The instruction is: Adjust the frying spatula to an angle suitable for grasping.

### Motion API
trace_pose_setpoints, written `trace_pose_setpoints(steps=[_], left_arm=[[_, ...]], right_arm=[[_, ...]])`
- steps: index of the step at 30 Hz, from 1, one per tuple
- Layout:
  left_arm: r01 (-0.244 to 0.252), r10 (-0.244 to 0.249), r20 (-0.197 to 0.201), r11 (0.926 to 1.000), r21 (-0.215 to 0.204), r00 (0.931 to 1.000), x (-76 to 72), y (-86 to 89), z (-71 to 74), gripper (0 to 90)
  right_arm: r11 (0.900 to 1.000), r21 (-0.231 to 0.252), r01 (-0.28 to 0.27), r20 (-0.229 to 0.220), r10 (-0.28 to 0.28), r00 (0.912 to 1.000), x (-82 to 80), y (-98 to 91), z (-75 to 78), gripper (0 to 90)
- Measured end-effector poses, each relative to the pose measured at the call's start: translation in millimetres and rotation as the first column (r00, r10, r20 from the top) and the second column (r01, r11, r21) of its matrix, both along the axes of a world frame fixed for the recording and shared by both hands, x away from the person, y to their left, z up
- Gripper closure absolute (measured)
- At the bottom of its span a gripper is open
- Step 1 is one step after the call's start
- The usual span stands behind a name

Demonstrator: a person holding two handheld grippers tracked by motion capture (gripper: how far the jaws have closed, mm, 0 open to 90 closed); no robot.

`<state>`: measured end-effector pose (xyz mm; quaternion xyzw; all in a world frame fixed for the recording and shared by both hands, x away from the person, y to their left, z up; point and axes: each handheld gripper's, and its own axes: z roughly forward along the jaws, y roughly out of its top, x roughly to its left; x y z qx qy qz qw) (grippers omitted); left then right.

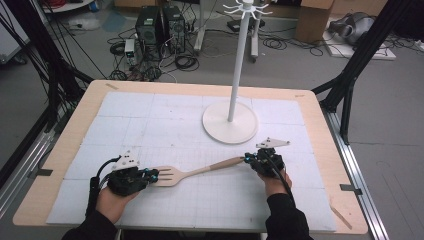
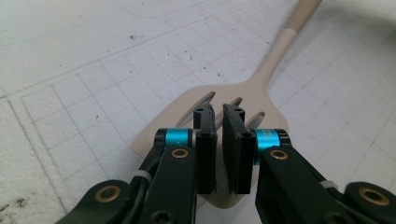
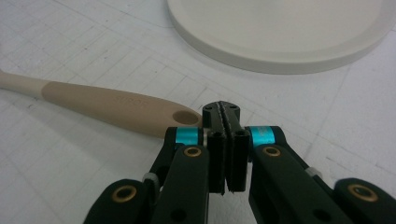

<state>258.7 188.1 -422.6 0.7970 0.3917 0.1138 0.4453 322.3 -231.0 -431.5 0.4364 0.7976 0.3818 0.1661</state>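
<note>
Slotted spatula is seen lying flat on the gridded surface before a white stand; left gripper, narrowly parted, is poised over its blade, right gripper, pressed closed, beside its handle end.

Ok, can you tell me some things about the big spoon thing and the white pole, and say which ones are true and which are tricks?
1. The slotted spatula lies flat on the table. True.
2. The spatula hangs from the white stand. False: it lies on the mat, apart from the stand's base.
3. The left gripper is over the spatula's slotted end. True.
4. The right gripper is wide open. False: its jaws are pressed together, beside the handle's end.
5. The handle has a hole near its end. True.
</note>
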Motion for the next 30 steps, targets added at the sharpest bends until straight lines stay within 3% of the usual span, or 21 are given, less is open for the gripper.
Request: trace_pose_setpoints(steps=[6,11,15,18,21,22,23,27,30], left_arm=[[0.014,-0.014,0.0,0.9997,-0.019,0.9999,-4.0,-0.7,0.7,80.7],[0.024,-0.024,-0.003,0.9994,-0.027,0.9997,-5.9,-0.9,1.4,75.0],[0.011,-0.01,0.019,0.9972,-0.073,0.9998,-7.0,1.9,5.0,66.3],[0.004,0.0,0.045,0.9959,-0.09,0.999,-5.2,7.9,9.5,60.5],[-0.003,0.017,0.086,0.9878,-0.156,0.9961,-2.0,19.2,17.7,54.0],[-0.003,0.017,0.086,0.9878,-0.156,0.9961,-2.0,19.2,17.7,51.5],[0.003,0.018,0.111,0.9822,-0.188,0.9936,-0.5,24.3,22.0,48.5],[0.012,0.025,0.158,0.9737,-0.228,0.9872,1.4,31.9,26.8,36.9],[0.014,0.03,0.179,0.9711,-0.238,0.9835,2.1,33.7,28.0,24.6]], right_arm=[[0.9999,0.005,0.01,-0.009,-0.01,0.9999,4.0,0.2,-3.4,88.4],[0.9994,0.013,0.032,-0.023,-0.031,0.9992,5.3,-3.5,-3.9,78.1],[0.9982,0.034,0.049,-0.005,-0.049,0.9988,2.8,-9.8,0.8,74.6],[0.9923,0.091,0.084,0.025,-0.087,0.9959,-6.2,-25.1,11.3,68.2],[0.9871,0.123,0.102,0.053,-0.11,0.9925,-18.0,-38.3,22.5,62.1],[0.9853,0.127,0.114,0.072,-0.124,0.9896,-23.1,-42.7,26.7,58.5],[0.982,0.136,0.132,0.097,-0.146,0.9846,-29.4,-49.0,31.8,51.8],[0.9698,0.171,0.173,0.146,-0.199,0.9691,-51.7,-67.7,45.2,34.1],[0.971,0.159,0.179,0.192,-0.208,0.9592,-68.8,-77.8,49.7,21.7]])
